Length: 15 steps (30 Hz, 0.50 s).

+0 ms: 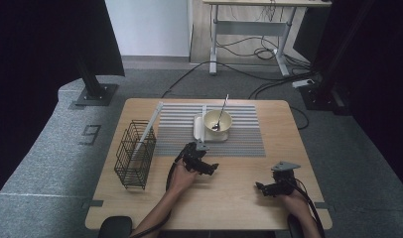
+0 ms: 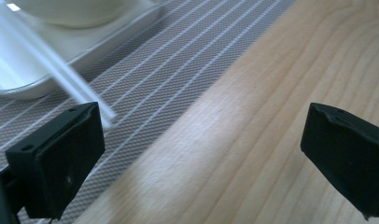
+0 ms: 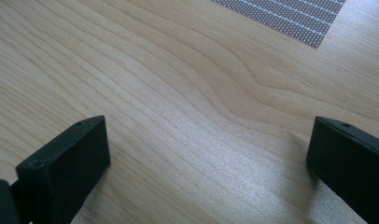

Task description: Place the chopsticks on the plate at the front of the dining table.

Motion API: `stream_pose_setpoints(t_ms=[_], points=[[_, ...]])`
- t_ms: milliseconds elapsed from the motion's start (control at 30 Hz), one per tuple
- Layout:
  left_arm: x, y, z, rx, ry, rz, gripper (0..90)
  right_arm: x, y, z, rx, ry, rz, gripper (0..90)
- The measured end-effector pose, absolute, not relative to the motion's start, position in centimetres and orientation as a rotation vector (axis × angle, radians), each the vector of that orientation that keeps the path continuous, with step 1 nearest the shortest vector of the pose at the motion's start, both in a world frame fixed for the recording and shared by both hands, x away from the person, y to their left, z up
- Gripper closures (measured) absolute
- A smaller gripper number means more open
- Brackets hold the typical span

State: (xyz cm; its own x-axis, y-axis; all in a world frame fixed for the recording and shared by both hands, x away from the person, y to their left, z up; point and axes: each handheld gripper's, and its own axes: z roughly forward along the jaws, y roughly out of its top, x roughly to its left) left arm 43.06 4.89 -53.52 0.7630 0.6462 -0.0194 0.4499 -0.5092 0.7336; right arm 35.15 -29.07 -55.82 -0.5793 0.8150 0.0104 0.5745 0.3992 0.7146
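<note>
One bowl (image 1: 218, 120), one spoon (image 1: 221, 115), one wire basket (image 1: 135, 154), two chopsticks (image 1: 203, 124).

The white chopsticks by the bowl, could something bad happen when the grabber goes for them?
Maybe. The chopsticks lean over the plate rim, so the open left gripper could nudge them aside instead of pinching them. The bowl with its spoon sits right beside them; a bump might tip the spoon out.

A wooden table (image 1: 239, 193) carries a striped mat (image 1: 244, 134) and wire basket (image 1: 135, 153).
</note>
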Motion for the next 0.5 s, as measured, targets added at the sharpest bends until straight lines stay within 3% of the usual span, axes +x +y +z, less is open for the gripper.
stream_pose_setpoints(t_ms=[500], points=[[43.5,3.8,-54.4,2.233,0.819,0.313,0.0,35.1,-29.1,-55.8,1.204,2.321,0.983,0.0]])
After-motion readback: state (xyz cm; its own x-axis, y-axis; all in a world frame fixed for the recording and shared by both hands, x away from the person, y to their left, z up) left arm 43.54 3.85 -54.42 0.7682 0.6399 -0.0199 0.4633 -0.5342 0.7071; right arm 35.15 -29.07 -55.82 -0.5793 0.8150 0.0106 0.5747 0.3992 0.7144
